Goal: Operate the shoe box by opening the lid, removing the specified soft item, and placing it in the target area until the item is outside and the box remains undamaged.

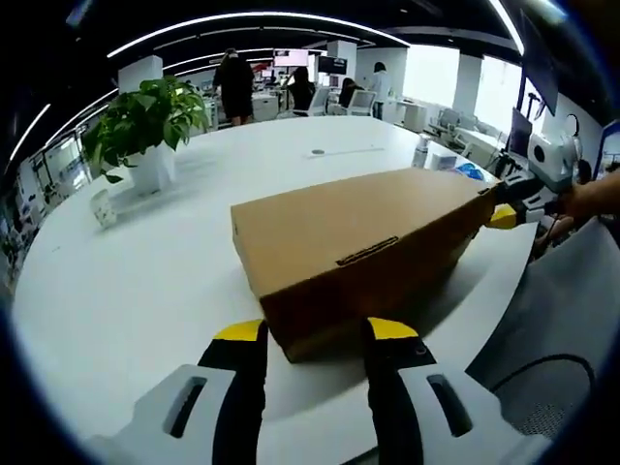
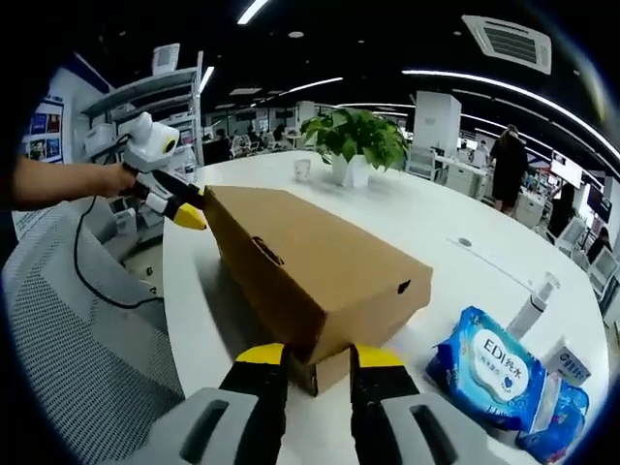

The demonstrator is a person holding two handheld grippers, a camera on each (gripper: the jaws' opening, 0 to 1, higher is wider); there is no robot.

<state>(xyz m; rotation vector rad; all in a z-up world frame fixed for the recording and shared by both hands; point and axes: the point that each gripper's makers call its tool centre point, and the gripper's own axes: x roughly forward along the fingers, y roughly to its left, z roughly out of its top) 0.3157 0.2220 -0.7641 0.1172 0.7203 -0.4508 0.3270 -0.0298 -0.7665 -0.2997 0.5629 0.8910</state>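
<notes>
1. The cardboard shoe box is seen lying on the white table, lid down and closed, one corner near the table's edge.
2. The left gripper is held at one end of the box, its yellow-tipped jaws spread apart on either side of a lower corner; contact cannot be told.
3. The right gripper is placed at the opposite end, jaws parted around the box's lower corner there.
4. A blue wet-wipes pack is spotted on the table just beside the box.
5. A potted plant is seen farther back, well apart from the box.
</notes>
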